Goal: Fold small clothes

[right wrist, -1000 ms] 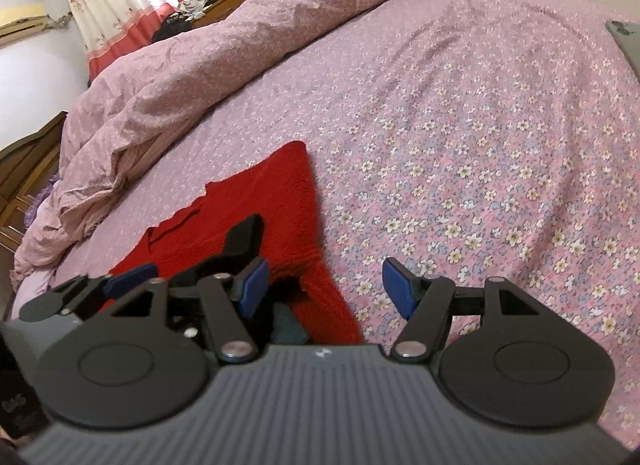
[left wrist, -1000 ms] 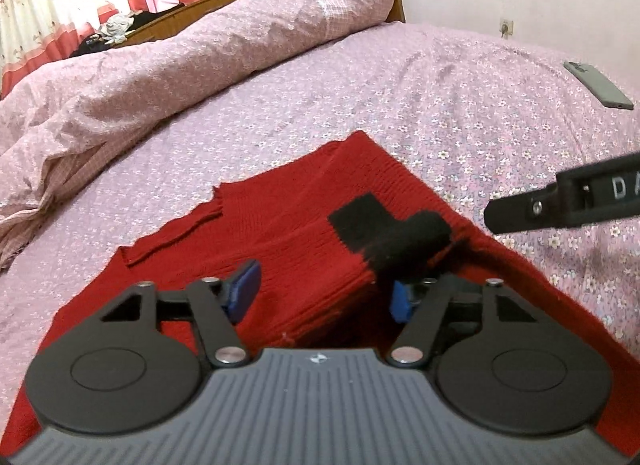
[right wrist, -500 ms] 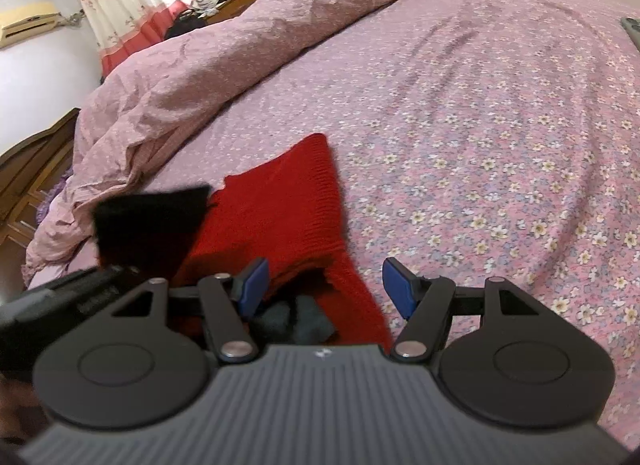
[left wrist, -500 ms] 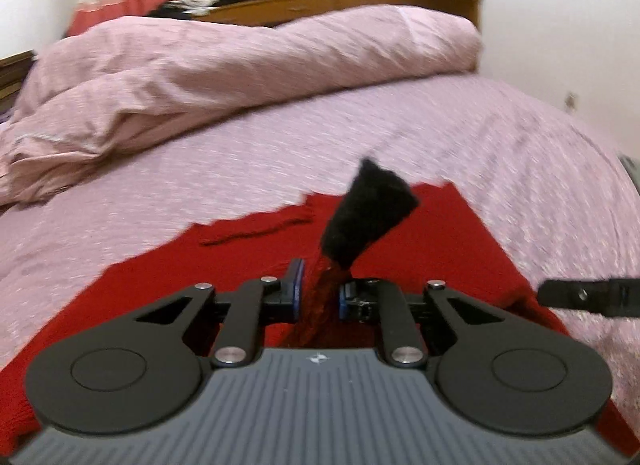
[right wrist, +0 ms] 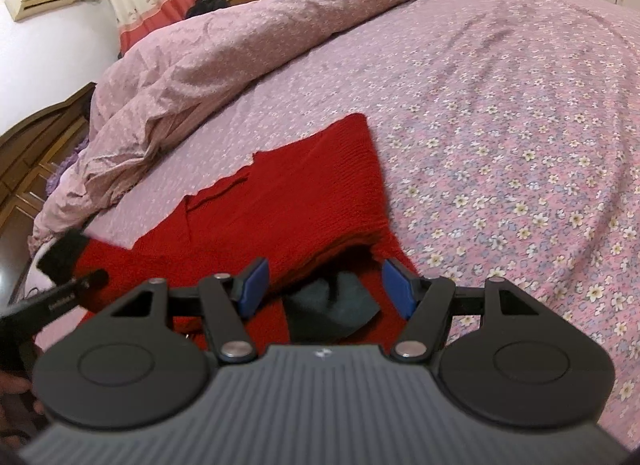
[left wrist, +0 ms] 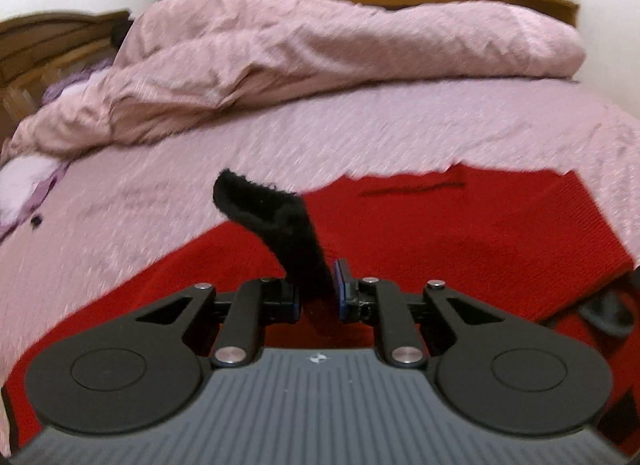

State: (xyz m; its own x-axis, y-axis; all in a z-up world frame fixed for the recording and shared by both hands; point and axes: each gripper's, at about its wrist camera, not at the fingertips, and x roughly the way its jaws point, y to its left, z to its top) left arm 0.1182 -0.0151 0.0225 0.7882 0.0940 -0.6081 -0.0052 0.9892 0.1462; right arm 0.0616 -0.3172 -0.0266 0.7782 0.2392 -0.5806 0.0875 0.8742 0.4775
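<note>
One red knit garment (left wrist: 460, 233) lies spread on the near part of the flowered bed sheet (right wrist: 500, 125), and its black cuff (left wrist: 280, 225) is lifted off the cloth, pinched in the left gripper (left wrist: 318, 297), whose jaws have just been closing on it. The right gripper (right wrist: 324, 285) hovers with jaws wide over the garment's near right edge, above a dark patch (possibly the other cuff), holding nothing. To fold well, I would carry the cuff across the body in a low arc, keep the sleeve taut, lay it flat, then let go. A rumpled duvet (left wrist: 320, 57) lies far behind.
</note>
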